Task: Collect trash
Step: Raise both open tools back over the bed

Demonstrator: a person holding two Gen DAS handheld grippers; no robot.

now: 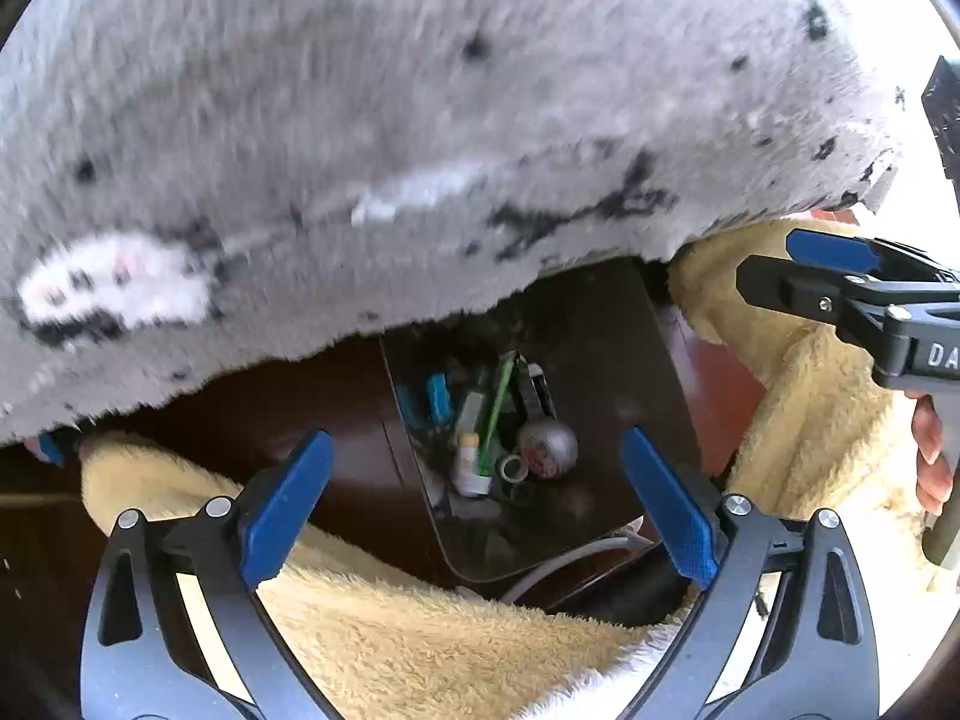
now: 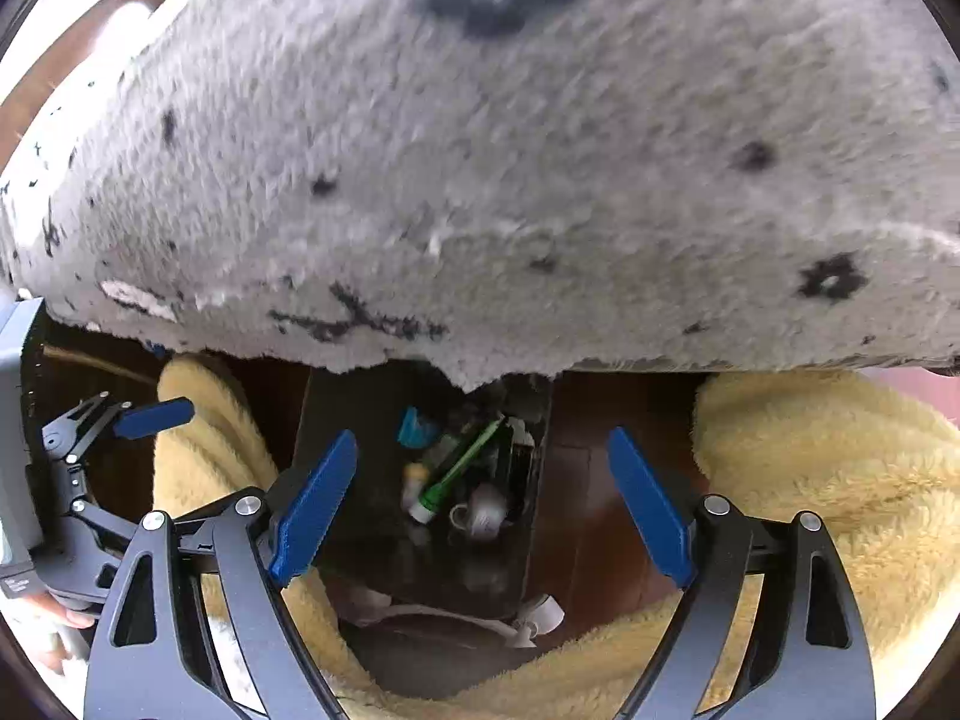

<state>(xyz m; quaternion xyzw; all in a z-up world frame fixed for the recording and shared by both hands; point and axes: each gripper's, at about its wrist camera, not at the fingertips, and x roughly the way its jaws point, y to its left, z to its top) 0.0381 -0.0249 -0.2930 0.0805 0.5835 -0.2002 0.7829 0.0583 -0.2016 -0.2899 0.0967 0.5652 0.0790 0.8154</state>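
A dark bin (image 1: 606, 354) (image 2: 342, 402) stands on the wooden floor below both grippers. In it lie a green tube (image 1: 499, 402) (image 2: 465, 459), a silver ball (image 1: 547, 447), a small white and yellow bottle (image 1: 469, 462) (image 2: 414, 483), a blue item (image 1: 439, 399) (image 2: 417, 426) and crumpled white bits (image 2: 487, 510). My left gripper (image 1: 474, 444) hangs above the bin, open, with nothing between its blue pads. My right gripper (image 2: 481, 441) (image 1: 768, 261) is also above the bin, open and empty. A grey shaggy fabric (image 1: 420, 120) (image 2: 510, 180) hides the bin's far part.
Yellow fleece fabric (image 1: 420, 618) (image 2: 840, 480) lies on both sides of the bin and in front of it. A white cable and plug (image 2: 540, 615) lie on the brown wooden floor (image 2: 576, 510) near the bin's base. A hand (image 1: 933, 462) grips the right tool.
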